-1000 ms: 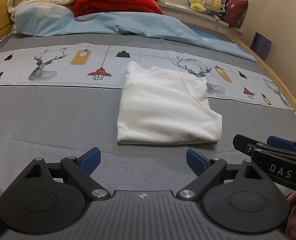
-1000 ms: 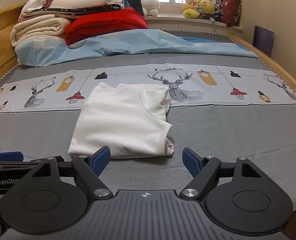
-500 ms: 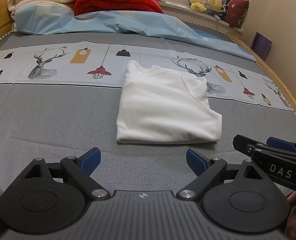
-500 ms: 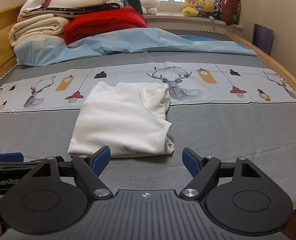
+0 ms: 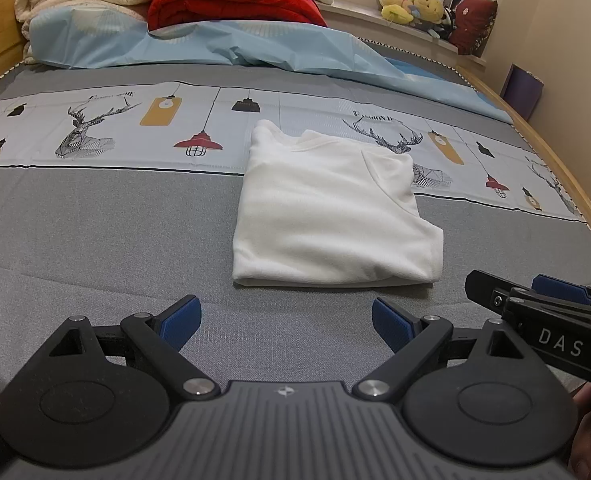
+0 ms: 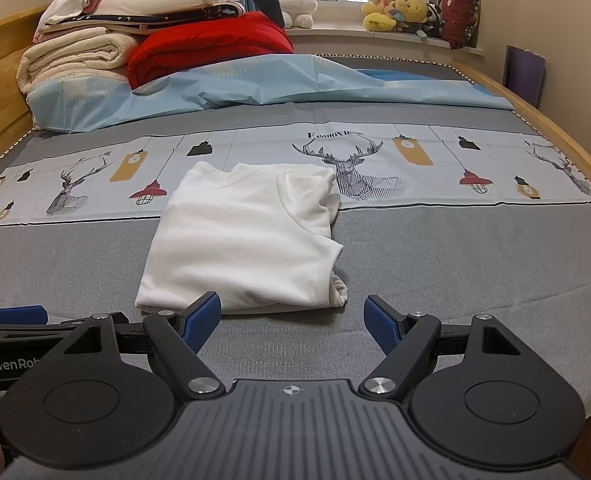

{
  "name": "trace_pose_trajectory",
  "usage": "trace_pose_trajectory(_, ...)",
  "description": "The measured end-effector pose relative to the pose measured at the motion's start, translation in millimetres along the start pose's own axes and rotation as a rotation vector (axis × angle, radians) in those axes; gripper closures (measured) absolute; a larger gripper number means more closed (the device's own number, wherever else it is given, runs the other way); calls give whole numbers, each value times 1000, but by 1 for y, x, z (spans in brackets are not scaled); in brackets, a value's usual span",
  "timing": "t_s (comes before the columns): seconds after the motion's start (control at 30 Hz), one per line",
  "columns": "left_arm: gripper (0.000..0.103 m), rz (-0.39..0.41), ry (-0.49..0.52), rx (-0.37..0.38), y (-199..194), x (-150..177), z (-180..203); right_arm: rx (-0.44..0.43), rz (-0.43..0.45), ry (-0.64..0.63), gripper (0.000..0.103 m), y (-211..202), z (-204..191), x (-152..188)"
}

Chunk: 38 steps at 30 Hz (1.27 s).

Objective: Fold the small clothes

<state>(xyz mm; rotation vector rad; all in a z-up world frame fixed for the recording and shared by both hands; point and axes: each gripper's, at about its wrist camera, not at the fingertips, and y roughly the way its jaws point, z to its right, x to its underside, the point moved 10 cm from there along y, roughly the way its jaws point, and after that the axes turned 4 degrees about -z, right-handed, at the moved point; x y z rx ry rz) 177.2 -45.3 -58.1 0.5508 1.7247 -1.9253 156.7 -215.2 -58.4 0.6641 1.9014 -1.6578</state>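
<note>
On bed [image 5: 95, 232]: one folded white shirt [image 5: 331, 216]; two grippers, jaws spread.

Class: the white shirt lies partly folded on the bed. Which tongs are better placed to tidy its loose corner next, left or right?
Probably the right tongs: open, with the shirt and its loose near-right corner just ahead. The left tongs, also open, face the tidy folded edge.

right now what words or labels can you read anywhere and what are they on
"DAS" on the right tool's side.
"GenRob", cut off by the left tool's own frame, on the left tool's side.
"FASHION" plus a blurred word, above a deer on the bedsheet.
Script by the other deer: too blurred.
</note>
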Motion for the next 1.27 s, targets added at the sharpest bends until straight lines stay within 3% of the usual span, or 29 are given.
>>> trace_pose_trajectory(1.27, 8, -2, -1, 1, 0, 0, -1, -1, -5, 4, 23, 1, 0, 5)
